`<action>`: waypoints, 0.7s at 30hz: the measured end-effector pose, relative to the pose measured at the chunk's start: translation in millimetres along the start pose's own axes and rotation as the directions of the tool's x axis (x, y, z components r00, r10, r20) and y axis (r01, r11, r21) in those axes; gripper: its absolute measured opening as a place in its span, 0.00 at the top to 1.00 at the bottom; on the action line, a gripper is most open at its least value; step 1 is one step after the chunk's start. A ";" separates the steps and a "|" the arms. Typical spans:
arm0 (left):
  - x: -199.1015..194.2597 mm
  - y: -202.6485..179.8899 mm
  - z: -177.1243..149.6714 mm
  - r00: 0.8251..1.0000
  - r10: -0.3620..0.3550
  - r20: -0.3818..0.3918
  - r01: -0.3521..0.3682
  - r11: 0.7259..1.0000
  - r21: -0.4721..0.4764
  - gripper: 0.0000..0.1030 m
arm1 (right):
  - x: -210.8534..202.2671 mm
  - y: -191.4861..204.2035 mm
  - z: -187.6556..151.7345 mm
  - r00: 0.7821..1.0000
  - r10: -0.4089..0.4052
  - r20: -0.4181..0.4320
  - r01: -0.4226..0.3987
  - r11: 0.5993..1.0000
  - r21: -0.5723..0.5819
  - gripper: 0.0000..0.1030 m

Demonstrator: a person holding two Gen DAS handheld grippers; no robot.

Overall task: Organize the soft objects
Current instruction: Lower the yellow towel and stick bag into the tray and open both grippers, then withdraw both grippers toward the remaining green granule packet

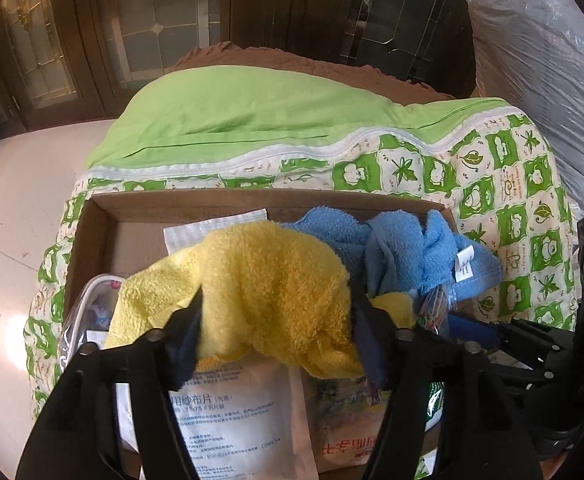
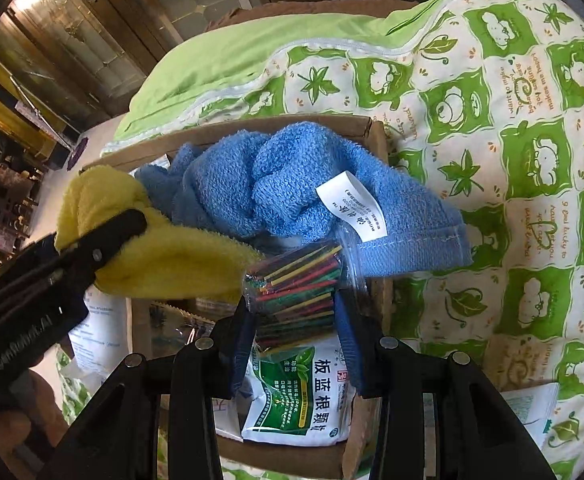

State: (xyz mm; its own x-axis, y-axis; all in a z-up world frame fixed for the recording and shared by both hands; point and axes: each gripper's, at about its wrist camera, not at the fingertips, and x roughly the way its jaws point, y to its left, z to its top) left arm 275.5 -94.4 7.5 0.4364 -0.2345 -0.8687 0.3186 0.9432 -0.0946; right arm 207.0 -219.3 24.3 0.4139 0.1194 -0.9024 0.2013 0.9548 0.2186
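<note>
My left hand-held gripper straddles the yellow towel over the cardboard box, jaws slack; my right hand-held gripper clamps the coloured-stick packet above it.

My left hand-held gripper is matte black, with two flat angular arms pinned by round silver screws and dark blue pads on its fingers. My right hand-held gripper is built the same, black with silver pivots and blue pads. White lettering runs along the left one's black body.
</note>
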 end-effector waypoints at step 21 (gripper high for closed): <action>-94.9 -22.6 -60.5 0.999 0.029 0.046 -0.030 0.999 0.011 0.20 | -86.6 -3.1 -77.8 0.999 0.023 0.038 -0.021 0.999 -0.048 0.14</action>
State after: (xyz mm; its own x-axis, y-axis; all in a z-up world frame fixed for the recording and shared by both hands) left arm 176.0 -79.2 62.7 0.4837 -0.2172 -0.8478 0.3146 0.9471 -0.0632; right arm 101.5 -211.4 72.8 0.4524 0.1310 -0.8822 0.1493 0.9641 0.2197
